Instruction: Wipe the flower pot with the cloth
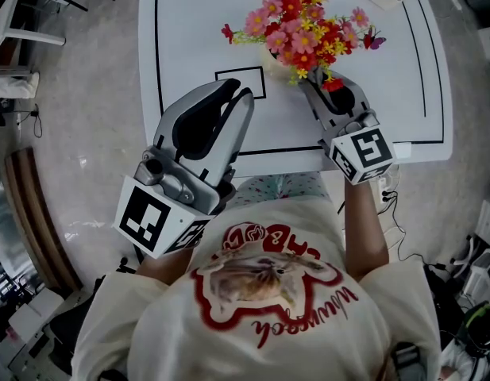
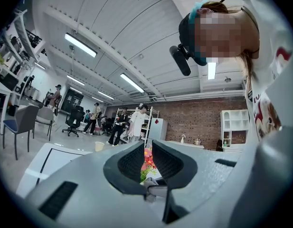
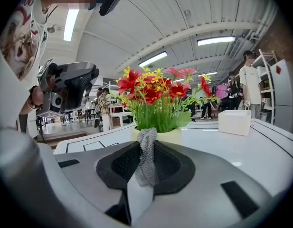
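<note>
Nearest of all is the person's printed T-shirt [image 1: 268, 292]. Just ahead of it the left claw [image 1: 238, 94] hangs raised over the near edge of the bench [image 1: 189, 38], clenched with nothing in it. The right claw [image 3: 147, 144] is lower and further out, gripping a grey mesh cloth [image 3: 146, 158] whose folded end pokes past its tips. The cream flower pot [image 3: 172, 136] stands straight ahead of that claw, right at the cloth. I can't tell whether the two are touching.

I'd say the wipe will go best with the grip kept firm and the fold pressed lightly against the pot wall, then swept sideways around it. It should stay below the red and pink flowers [image 1: 304, 26]. The pot looks light, so a hard push could slide or tip it, and the idle left claw could steady its other side. Further right of the right claw sits a white box [image 3: 236, 122], well clear.
</note>
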The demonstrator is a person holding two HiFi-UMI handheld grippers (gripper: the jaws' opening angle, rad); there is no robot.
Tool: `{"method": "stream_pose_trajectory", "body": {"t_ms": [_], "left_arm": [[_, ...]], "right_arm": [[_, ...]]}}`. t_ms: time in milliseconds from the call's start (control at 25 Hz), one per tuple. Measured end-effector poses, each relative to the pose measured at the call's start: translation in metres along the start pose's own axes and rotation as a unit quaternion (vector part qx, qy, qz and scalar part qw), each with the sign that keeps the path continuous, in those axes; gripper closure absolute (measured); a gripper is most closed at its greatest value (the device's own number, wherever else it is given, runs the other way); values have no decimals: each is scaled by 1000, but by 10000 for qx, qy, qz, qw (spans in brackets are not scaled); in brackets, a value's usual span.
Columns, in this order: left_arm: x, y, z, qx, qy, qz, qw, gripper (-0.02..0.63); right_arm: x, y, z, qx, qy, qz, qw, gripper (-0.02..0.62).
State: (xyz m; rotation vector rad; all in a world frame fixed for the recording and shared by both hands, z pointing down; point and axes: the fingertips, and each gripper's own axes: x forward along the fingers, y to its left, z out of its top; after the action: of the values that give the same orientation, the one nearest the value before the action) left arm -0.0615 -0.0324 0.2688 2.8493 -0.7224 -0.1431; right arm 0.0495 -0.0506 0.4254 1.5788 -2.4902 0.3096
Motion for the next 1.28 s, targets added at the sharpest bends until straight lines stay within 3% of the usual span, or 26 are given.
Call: {"method": "stream_pose_trajectory", "body": {"t_ms": [400,640,960,1280], "left_arm": [[-3,2,-3,-59,20,1,10000,552],[-6,6,-5,-42,33,18,10000,552],[-12,5,4,-1,-7,-87,10000,552],[-10,4,21,223,-68,-66,9997,552]], "right_arm": [[5,17,4,93,-28,182,9998,518],[-2,43,19,89,-88,634,9979,518],[-29,92,77,-248,-338,1288,9908,518],[-52,96,142,-468,-703,1368,9870,518]]}}
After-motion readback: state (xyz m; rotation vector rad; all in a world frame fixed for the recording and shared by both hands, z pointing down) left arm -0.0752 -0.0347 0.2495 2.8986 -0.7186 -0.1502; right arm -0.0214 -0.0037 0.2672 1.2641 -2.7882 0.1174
